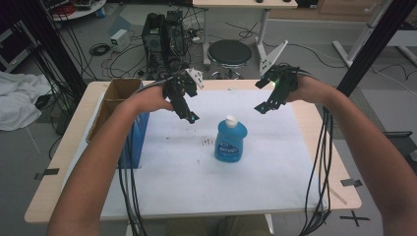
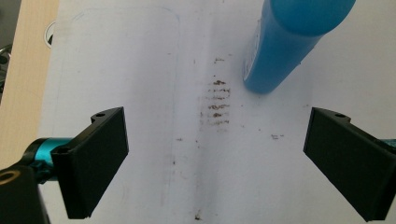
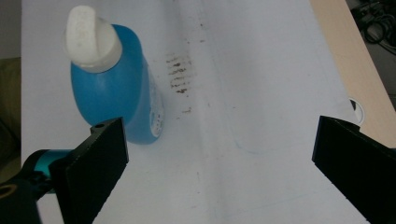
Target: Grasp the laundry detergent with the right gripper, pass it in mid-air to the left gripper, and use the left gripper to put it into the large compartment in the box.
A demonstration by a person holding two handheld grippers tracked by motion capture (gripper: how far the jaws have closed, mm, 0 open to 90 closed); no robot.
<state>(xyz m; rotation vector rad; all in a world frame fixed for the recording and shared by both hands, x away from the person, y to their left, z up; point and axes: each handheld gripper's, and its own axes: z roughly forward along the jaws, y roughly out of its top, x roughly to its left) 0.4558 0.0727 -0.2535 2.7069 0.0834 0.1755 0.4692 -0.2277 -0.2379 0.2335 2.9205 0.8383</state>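
Both tongs wide open and empty, hovering above the blue bottle before any grasp.

My left tongs sit just left of centre in the high view, jaws spread wide with nothing between them; my right tongs hang right of centre, equally wide and empty. Between and slightly below them in that frame stands the blue bottle, upright on the white sheet covering the desk, white cap on. Brown smudges mark the sheet just beside its base. A cardboard box sits at the desk's left edge. I judge this the approach step: next I'd lower one pair around the bottle's body, squarely, before closing.
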